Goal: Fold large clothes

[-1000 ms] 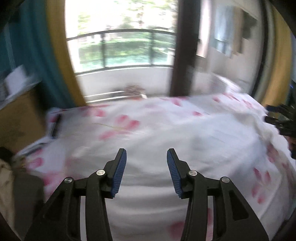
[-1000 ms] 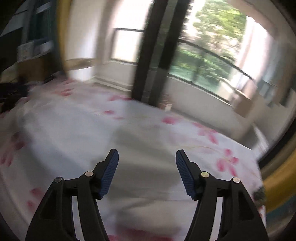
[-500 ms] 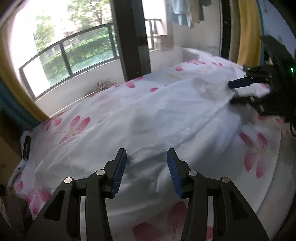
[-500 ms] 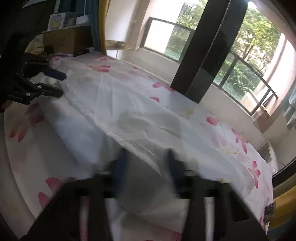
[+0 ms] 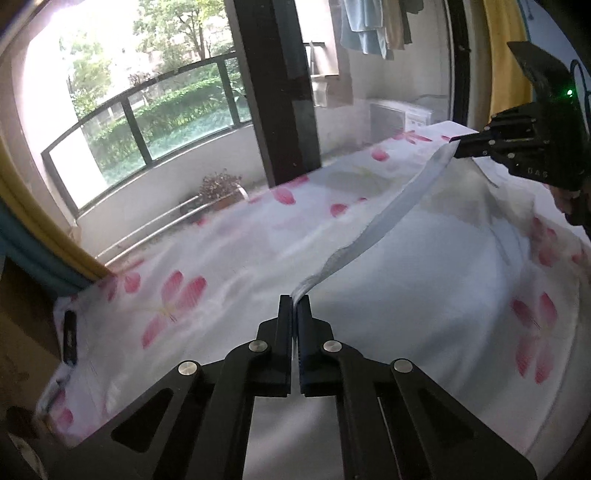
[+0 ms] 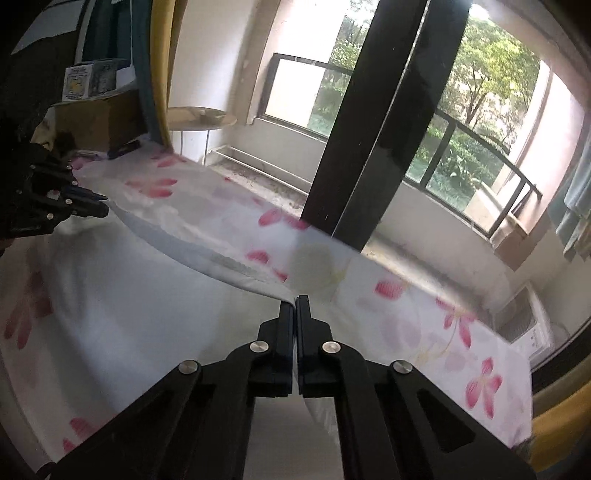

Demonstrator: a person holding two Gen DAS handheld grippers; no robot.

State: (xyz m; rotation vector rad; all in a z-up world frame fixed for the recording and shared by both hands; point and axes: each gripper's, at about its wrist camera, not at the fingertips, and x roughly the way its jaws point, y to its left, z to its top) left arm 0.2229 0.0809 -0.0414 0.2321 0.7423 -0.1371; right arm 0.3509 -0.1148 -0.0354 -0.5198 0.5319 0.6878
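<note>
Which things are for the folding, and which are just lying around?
For the folding:
- white garment, edge lifted
- left gripper, shut on it
- right gripper, shut on it

Just lying around:
- flowered bedsheet
- potted plant
- round side table
- hanging laundry

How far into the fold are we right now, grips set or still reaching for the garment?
Done: both grips are set. The left gripper and right gripper are each shut on the hem of the white garment. In hand: that hem hangs taut between them, raised above the floral bedsheet. Left: the fold itself; no folded layer shows, and most of the garment lies spread on the bed.
</note>
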